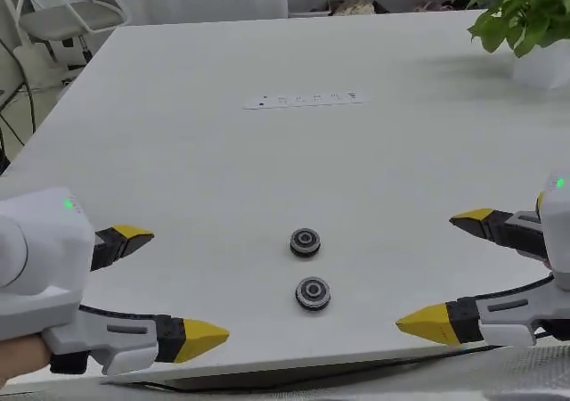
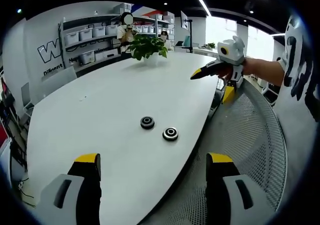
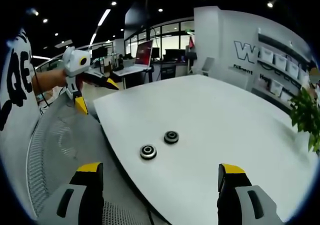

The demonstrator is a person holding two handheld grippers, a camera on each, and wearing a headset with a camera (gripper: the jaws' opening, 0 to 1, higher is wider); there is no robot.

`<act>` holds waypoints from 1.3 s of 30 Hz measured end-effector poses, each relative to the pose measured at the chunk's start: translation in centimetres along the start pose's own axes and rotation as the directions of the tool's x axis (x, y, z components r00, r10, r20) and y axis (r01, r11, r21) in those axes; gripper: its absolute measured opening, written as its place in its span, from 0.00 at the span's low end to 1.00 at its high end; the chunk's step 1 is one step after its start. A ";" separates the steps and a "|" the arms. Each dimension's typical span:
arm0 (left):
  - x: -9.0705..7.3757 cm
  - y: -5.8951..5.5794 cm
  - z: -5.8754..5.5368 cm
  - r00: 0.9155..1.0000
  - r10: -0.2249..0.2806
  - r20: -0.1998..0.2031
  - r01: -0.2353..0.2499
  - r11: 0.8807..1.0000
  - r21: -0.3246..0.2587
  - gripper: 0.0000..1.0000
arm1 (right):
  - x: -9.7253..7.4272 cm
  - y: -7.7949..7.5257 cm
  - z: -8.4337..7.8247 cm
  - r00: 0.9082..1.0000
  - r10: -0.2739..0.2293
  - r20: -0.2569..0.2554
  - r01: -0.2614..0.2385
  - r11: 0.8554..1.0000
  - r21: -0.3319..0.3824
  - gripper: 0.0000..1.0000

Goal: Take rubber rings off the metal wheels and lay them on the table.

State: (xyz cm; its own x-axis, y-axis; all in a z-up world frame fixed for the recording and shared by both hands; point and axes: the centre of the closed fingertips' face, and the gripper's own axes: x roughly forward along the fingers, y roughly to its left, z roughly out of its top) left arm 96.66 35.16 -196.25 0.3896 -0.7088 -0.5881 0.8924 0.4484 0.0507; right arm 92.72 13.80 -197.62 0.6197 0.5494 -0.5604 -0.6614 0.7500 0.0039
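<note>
Across the workspace, table [image 1: 267, 151]: white, broad, front edge close to the person.
Potted plant [image 1: 521, 13]: far right corner, green leaves.
Left gripper [image 1: 185, 285]: over the near left edge; jaws spread wide, nothing between them.
Right gripper [image 1: 427, 271]: over the near right edge; jaws wide apart, holding nothing.
Far metal wheel [image 1: 305, 242]: flat on the table, between the two grippers, well apart from both.
Near metal wheel [image 1: 313, 293]: just beside the far one, toward the front edge, not touching it.
Rubber ring [image 1: 293, 243]: dark band around the far wheel's rim; the near wheel's rim is dark too.
</note>
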 end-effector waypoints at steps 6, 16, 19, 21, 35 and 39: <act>0.4 0.2 0.9 1.000 -0.004 0.004 0.003 1.000 0.027 0.86 | 0.3 -0.4 0.5 1.000 0.000 0.005 0.000 1.000 -0.012 0.95; 1.3 0.6 2.6 0.999 -0.033 0.028 0.031 0.999 0.037 0.86 | 1.0 -1.1 1.6 1.000 0.007 0.025 -0.006 0.998 -0.057 0.94; 1.6 0.8 2.9 0.999 -0.031 0.030 0.030 0.998 0.052 0.86 | 1.2 -1.2 2.0 0.999 0.012 0.035 -0.009 0.996 -0.089 0.91; 1.9 0.8 3.0 0.999 -0.034 0.022 0.033 0.997 0.066 0.85 | 1.4 -1.3 2.1 0.999 0.020 0.036 -0.017 0.995 -0.094 0.92; 3.6 1.0 3.6 0.997 -0.079 0.013 0.077 0.994 0.078 0.84 | 3.3 -1.7 2.9 0.997 0.066 0.035 -0.060 0.987 -0.147 0.91; 4.4 1.4 3.9 0.996 -0.083 0.023 0.081 0.994 0.078 0.85 | 3.7 -2.0 3.0 0.997 0.074 0.034 -0.068 0.987 -0.148 0.90</act>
State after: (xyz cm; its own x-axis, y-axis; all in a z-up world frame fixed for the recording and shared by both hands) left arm 100.49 30.49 -195.59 0.3190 -0.7558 -0.5719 0.9361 0.3456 0.0654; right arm 97.60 15.47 -197.23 0.5833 0.6156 -0.5300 -0.7574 0.6479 -0.0811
